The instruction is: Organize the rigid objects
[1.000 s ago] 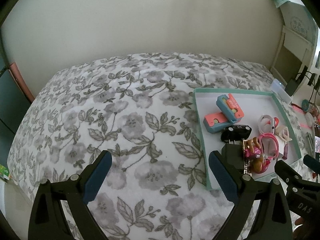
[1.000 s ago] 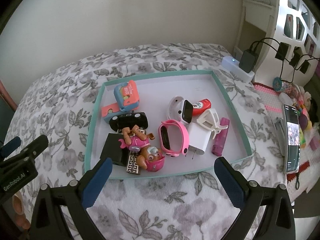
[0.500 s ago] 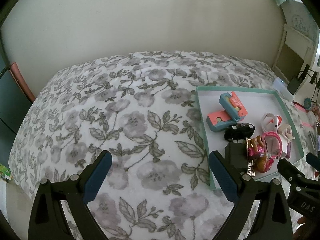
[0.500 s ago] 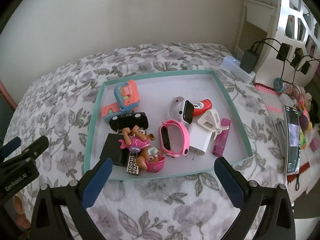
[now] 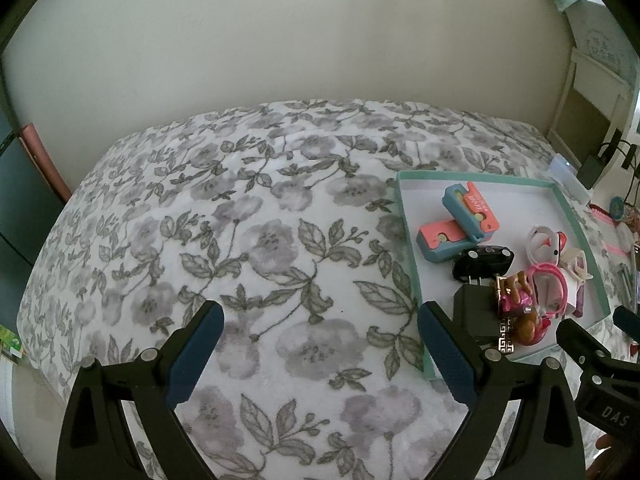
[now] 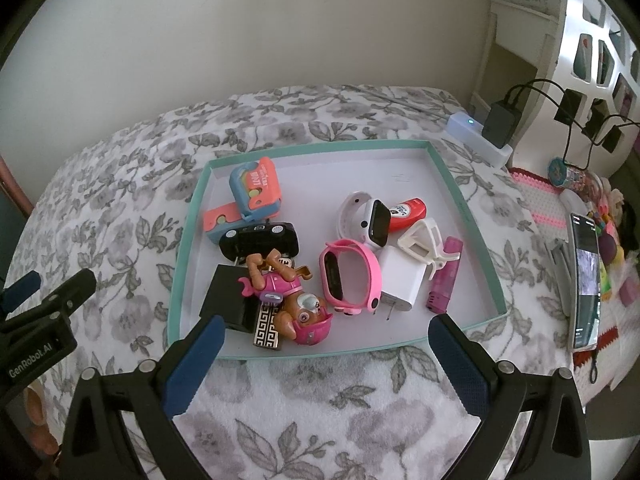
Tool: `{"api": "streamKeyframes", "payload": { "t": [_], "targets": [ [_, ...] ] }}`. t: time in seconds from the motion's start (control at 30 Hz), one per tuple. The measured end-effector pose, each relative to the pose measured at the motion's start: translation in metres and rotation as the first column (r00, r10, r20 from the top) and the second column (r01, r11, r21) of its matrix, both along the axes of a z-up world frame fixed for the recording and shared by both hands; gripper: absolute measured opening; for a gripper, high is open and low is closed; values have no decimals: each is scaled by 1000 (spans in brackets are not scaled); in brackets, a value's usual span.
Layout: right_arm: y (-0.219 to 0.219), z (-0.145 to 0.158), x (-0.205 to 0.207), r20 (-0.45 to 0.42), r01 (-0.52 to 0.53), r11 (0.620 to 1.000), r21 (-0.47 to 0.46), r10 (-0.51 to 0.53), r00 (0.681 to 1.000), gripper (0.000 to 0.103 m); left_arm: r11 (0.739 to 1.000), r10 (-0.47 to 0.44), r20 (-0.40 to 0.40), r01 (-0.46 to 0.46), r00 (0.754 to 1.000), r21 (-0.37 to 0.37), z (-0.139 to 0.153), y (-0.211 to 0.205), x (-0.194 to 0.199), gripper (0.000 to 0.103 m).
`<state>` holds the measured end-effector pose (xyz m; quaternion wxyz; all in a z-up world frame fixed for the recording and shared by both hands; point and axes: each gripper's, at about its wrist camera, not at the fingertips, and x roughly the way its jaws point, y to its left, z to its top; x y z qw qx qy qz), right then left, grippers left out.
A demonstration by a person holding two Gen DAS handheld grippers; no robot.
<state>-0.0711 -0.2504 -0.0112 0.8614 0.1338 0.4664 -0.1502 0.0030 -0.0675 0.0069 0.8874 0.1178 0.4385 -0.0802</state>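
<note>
Both the left hand-held gripper [image 5: 318, 350] and the right hand-held gripper [image 6: 324, 360] are hanging wide open and holding nothing, barely moving since a second ago, while the toys are sitting piled in the tray [image 6: 320, 147] near the bed's [image 5: 240, 240] right edge.

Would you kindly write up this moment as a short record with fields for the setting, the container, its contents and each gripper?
setting: bed with floral bedspread
container: teal-rimmed tray lying on the bedspread
contents: pink smartwatch, white smartwatch, toy dog figure, black toy car, white charger, purple tube, red tube, blue and coral case
left gripper: open, empty, over bare bedspread left of the tray
right gripper: open, empty, at the tray's near edge
</note>
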Motion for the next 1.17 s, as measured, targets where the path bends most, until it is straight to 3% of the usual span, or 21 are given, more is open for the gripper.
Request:
{"api": "streamKeyframes", "payload": {
  "t": [1.17],
  "targets": [
    [0,-3,2,-11,-19,1000,-6,19,1000,103,1000,-9,-7,9,1000,-16,0,1,1,97]
  ]
}}
